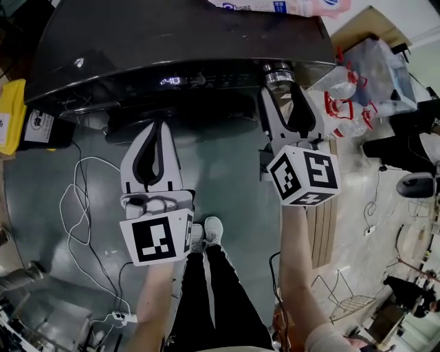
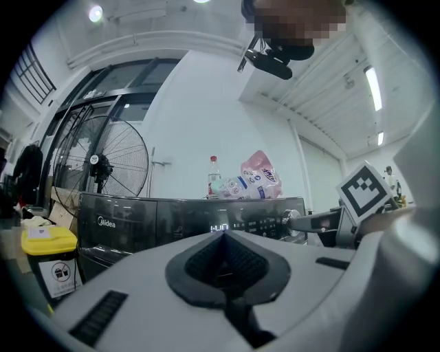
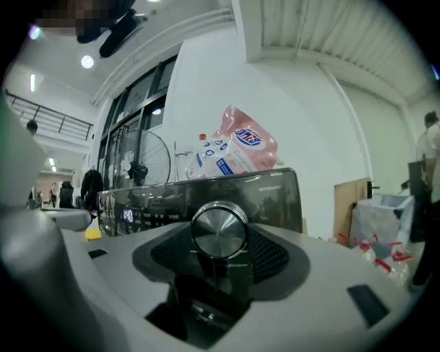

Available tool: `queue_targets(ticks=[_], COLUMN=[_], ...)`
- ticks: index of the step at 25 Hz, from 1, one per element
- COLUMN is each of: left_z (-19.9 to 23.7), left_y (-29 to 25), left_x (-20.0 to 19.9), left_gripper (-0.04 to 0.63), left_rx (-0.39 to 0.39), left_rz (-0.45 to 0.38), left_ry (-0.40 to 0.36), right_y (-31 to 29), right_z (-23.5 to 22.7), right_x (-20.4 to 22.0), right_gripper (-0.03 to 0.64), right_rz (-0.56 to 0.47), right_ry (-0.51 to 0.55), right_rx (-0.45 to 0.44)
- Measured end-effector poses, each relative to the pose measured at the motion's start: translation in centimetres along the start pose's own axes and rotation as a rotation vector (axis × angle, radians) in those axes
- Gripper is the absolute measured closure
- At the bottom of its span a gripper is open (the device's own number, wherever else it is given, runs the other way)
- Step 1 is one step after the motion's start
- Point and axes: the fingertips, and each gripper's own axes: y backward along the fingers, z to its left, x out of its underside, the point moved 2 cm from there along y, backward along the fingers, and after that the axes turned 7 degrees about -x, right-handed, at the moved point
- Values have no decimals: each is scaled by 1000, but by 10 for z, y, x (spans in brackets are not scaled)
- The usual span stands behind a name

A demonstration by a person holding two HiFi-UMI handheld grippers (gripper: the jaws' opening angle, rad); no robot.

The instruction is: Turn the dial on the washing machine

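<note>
The dark washing machine [image 1: 172, 34] stands in front of me, with a lit display [image 1: 172, 80] on its control panel. Its round metal dial [image 1: 277, 71] sits at the panel's right end. My right gripper [image 1: 280, 93] is open, one jaw on each side just in front of the dial. In the right gripper view the dial [image 3: 218, 230] shows centred between the dark pads, which stand wider than it. My left gripper [image 1: 159, 127] is shut on nothing, lower and to the left, off the machine's front. In the left gripper view the panel [image 2: 227, 223] lies beyond the closed tips [image 2: 221, 237].
A pink detergent bag [image 1: 275, 5] and a bottle [image 2: 214, 177] rest on the machine's top. A yellow bin [image 1: 10, 113] stands at its left, a large fan [image 2: 103, 172] behind. White cables [image 1: 82, 206] trail on the floor. Plastic bags [image 1: 357, 96] and wooden boards [image 1: 323, 227] crowd the right.
</note>
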Motion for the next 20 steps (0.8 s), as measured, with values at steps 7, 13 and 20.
queue_targets(ticks=[7,13,20], left_z=[2,5,7], left_y=[1,1,1], left_x=[-1,-3,-2], left_gripper=[595,595,595], left_rx=[1,-1,1], left_rz=[1,-2,0], left_ry=[1,4,8], right_y=[1,2,0], right_z=[-5,-7,-7], right_x=[1,2,2], right_gripper=[356,356,356], right_rz=[-49,-71,-124], right_ry=[-235,-327,-478], right_rx=[-19,-30,-69])
